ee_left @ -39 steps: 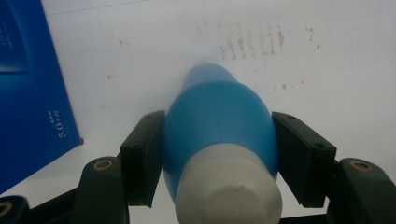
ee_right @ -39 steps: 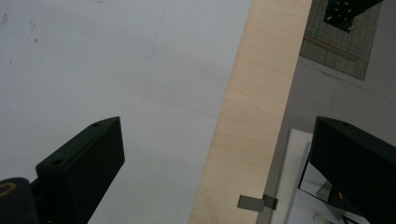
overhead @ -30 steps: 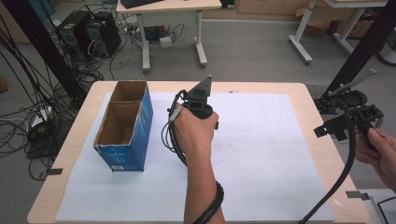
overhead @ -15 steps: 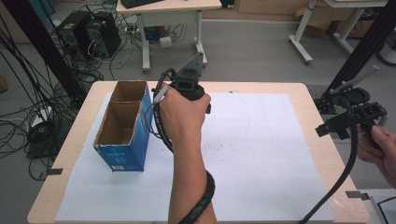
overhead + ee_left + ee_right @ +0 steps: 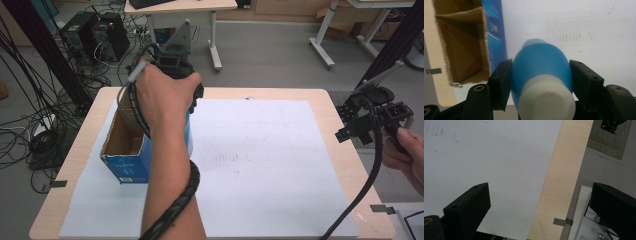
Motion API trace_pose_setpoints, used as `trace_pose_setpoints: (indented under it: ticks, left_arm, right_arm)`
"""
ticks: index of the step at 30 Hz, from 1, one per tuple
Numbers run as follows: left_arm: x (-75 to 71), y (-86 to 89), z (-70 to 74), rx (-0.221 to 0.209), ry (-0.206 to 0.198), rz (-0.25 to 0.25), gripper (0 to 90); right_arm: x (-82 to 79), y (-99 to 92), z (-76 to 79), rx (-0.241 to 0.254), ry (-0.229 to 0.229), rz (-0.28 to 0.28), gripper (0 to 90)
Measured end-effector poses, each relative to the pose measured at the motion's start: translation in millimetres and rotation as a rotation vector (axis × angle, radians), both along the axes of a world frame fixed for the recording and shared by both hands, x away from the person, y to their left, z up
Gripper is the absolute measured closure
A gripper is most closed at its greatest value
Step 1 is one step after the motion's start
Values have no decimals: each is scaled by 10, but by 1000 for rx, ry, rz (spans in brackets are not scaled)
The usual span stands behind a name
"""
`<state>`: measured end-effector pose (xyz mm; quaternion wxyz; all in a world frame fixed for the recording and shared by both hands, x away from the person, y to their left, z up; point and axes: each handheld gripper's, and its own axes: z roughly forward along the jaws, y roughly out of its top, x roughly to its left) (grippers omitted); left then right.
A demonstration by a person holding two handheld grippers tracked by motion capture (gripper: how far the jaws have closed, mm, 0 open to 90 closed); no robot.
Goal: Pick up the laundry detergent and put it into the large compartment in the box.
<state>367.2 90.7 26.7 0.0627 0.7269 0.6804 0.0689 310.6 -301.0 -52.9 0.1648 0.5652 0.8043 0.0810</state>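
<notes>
While the table (image 5: 320, 100) lay under its white sheet (image 5: 280, 175), the open blue carton (image 5: 120, 155) stood near its left edge, cardboard inside bare. Above the carton's right wall hung the left gripper (image 5: 539, 85), its fingers (image 5: 500, 82) pressed on either flank of a blue bottle (image 5: 541, 62) with a white cap (image 5: 547, 102), held clear of the sheet beside the carton's mouth. That bottle looked light, smooth plastic, probably slippery and a little yielding, so a grip across its wide belly, as here, seemed the safest hold. Off the table's right edge the right gripper (image 5: 536, 215) hung with fingers spread wide, nothing between them.
</notes>
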Motion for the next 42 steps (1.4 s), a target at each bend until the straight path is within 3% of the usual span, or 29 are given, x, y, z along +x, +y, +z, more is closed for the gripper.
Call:
trace_pose_setpoints:
  ticks: [5, 21, 31, 42]
  left_arm:
    - [-10, 190, 249, 3, -21, 16, 383]
    - [-14, 679, 673, 8, -75, 57, 383]
    - [64, 912, 710, 12, -83, 78, 382]
    - [187, 1151, 606, 11, -71, 91, 382]
  right_arm:
    - [76, 62, 33, 5, 19, 11, 35]
    - [201, 235, 102, -6, 40, 27, 35]
    - [253, 235, 141, 1, 50, 12, 35]
    - [308, 229, 146, -5, 62, -1, 35]
